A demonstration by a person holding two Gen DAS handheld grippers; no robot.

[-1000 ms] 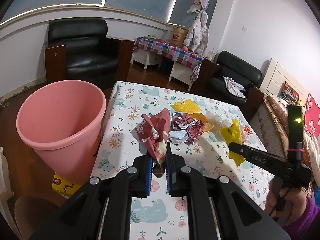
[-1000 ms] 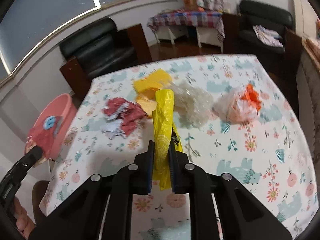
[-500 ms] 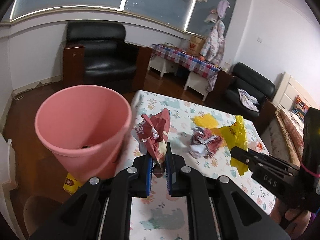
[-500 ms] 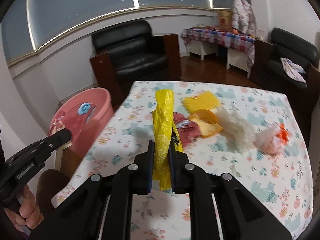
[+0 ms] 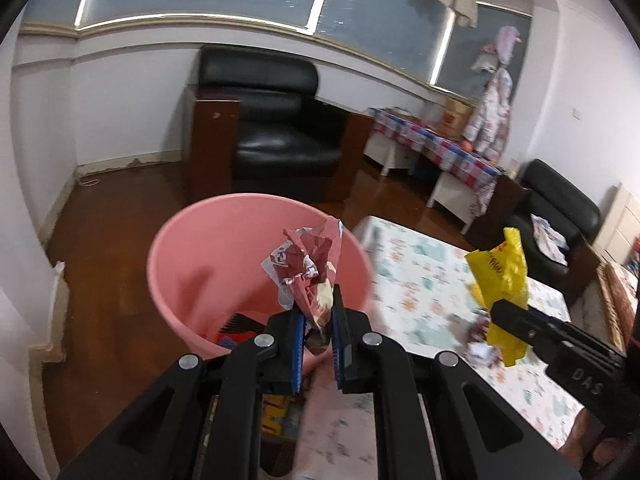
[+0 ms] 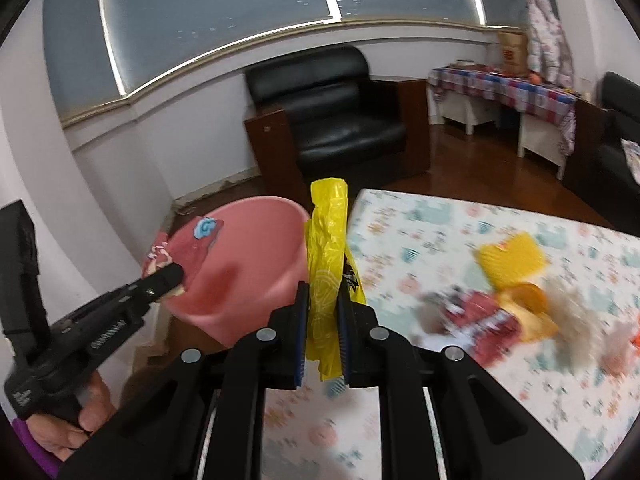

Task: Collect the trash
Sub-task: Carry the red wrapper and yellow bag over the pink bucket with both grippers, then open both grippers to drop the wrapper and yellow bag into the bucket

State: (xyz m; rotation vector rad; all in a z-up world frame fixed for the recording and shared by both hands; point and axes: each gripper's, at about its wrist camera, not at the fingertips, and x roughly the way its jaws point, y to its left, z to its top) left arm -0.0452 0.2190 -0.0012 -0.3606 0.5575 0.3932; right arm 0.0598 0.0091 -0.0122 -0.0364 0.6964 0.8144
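My left gripper (image 5: 316, 320) is shut on a crumpled red wrapper (image 5: 310, 264), held over the near rim of the pink bin (image 5: 192, 264). Dark and red trash lies at the bin's bottom. My right gripper (image 6: 323, 312) is shut on a yellow plastic bag (image 6: 326, 248), held above the table's left edge beside the pink bin (image 6: 248, 256). In the left wrist view the right gripper (image 5: 500, 308) shows with the yellow bag (image 5: 500, 272). In the right wrist view the left gripper (image 6: 172, 274) pinches the red wrapper (image 6: 192, 244) at the bin's left rim.
On the floral tablecloth (image 6: 440, 232) lie a red crumpled wrapper (image 6: 476, 312), yellow pieces (image 6: 512, 260) and a pale fluffy wad (image 6: 576, 312). A black armchair (image 5: 280, 128) stands behind the bin. A side table with a checked cloth (image 5: 436, 144) is at the back right.
Both grippers swung left from over the table towards the pink bin, each keeping its piece. The bin now sits right ahead of the left gripper; the table trash has slid right.
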